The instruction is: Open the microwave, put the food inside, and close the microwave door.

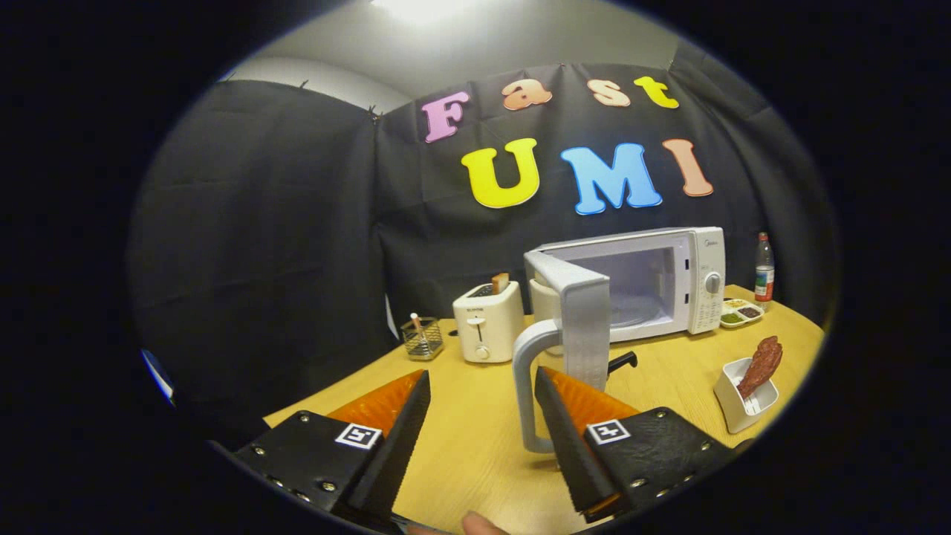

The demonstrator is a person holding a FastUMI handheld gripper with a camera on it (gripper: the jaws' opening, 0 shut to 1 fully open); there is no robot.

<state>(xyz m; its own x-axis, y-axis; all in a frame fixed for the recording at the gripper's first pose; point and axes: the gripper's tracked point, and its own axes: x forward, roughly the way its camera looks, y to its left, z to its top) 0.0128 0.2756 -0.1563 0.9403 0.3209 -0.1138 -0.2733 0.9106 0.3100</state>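
Note:
The white microwave [695, 279] stands at the back of the wooden table [475, 446] with its door [583, 319] swung wide open towards me, and its cavity is lit and bare. The door's pale handle [524, 390] hangs just ahead of my fingers, close against the inner side of the right one. My gripper [483, 379] is open and the left finger stays clear of the handle. The food, a brown piece of meat [761, 364], leans upright in a small white dish [743, 405] to the right of my fingers.
A white toaster [487, 319] with a slice in it and a wire basket [422, 338] stand left of the door. A bottle [764, 271] and a small condiment tray [741, 312] sit right of the microwave. A black handle [622, 362] pokes out behind the door.

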